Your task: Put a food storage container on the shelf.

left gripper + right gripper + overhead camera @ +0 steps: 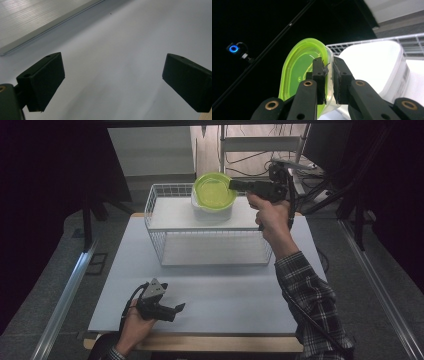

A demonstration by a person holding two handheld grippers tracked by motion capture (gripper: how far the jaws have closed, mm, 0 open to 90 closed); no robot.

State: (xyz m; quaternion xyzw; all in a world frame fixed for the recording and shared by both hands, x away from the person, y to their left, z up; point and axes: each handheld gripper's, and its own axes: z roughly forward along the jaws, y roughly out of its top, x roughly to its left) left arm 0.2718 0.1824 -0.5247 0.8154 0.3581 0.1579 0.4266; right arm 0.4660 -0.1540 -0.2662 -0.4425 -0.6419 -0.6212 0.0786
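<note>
Glossy translucent green plastic lid (215, 189)

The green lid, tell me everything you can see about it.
The green lid is a rounded, translucent lime-green plastic cover with a raised rim and a shallow sunken centre. In the high view it sits level over the white container on the white wire rack; whether it touches the container cannot be told. The right claw is shut on its rim at the right side, one jaw on each face, as the right gripper view shows. Nothing else touches it.
</note>
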